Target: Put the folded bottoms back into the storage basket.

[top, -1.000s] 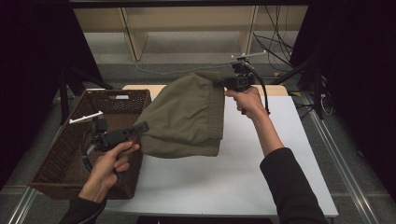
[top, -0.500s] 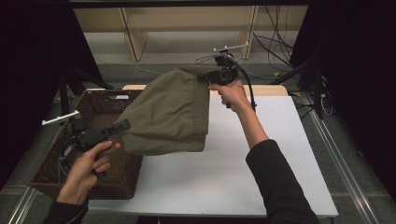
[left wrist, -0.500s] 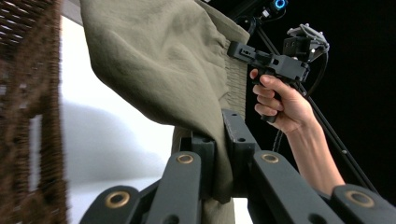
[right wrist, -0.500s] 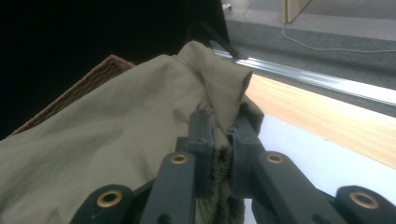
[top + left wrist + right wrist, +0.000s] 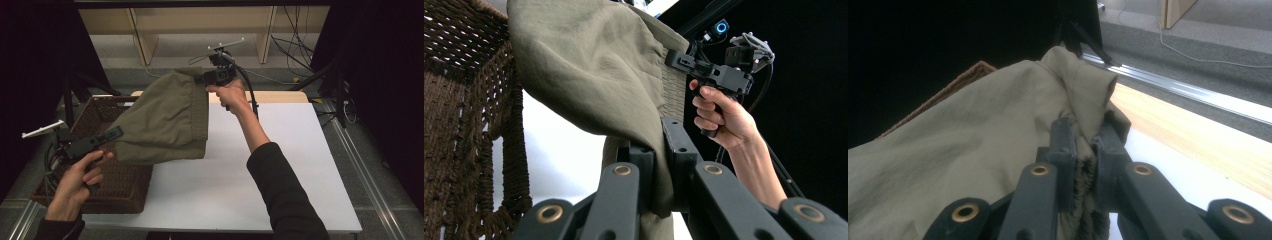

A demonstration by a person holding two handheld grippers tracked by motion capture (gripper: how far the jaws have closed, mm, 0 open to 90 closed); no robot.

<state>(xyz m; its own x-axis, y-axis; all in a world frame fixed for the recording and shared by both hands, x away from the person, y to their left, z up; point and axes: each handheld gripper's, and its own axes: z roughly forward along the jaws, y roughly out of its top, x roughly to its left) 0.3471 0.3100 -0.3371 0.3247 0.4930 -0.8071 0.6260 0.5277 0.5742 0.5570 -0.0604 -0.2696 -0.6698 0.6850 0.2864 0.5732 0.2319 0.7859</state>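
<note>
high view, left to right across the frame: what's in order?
Left gripper → wicker basket → olive garment → right gripper → white table.

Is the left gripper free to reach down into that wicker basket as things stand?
Probably not yet. The left gripper sits right above the wicker basket, but its fingers are shut on the olive cloth, which the right gripper also holds up; only the cloth occupies it.

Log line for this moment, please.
olive garment held aloft, partly over wicker basket | left gripper shut on hem | right gripper shut on gathered waistband | white table
</note>
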